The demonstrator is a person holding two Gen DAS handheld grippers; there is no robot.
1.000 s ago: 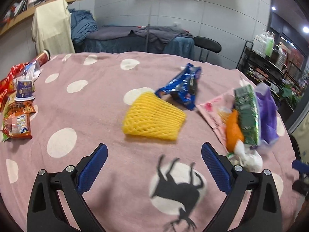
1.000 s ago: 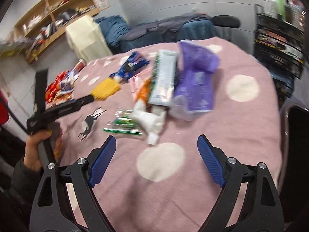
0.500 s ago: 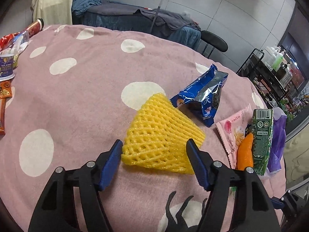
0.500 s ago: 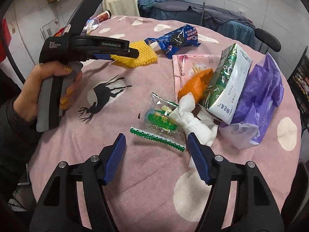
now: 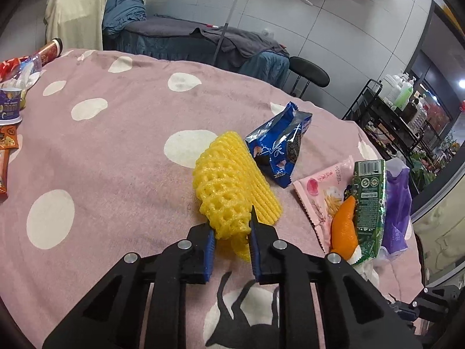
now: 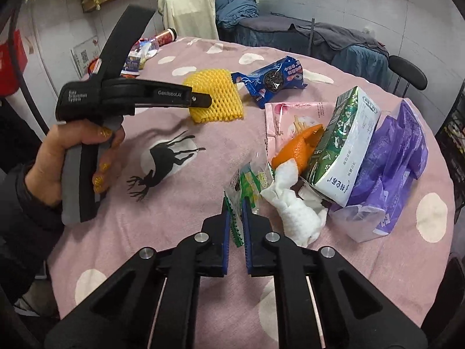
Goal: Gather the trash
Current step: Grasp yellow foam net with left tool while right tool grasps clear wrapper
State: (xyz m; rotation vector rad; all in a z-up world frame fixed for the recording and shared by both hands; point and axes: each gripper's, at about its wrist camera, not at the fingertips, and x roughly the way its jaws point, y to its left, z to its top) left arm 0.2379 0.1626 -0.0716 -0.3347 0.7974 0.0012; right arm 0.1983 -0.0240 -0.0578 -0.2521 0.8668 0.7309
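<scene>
A yellow foam fruit net lies on the pink spotted tablecloth. My left gripper is closing on the net's near end, and its blue pads squeeze the foam. In the right wrist view, a hand holds that left gripper against the yellow net. My right gripper is shut on the edge of a green and clear snack wrapper, which stands up between its pads. A crumpled white tissue lies just right of it.
A blue cookie wrapper, pink packet, orange peel, green tissue pack and purple bag lie to the right. Cups and snack packets line the table's left edge. A black chair stands behind.
Both grippers went from wide open to closed. The left one moved forward onto the yellow net and bunched it up. The right one swung left and clamped the green wrapper.
</scene>
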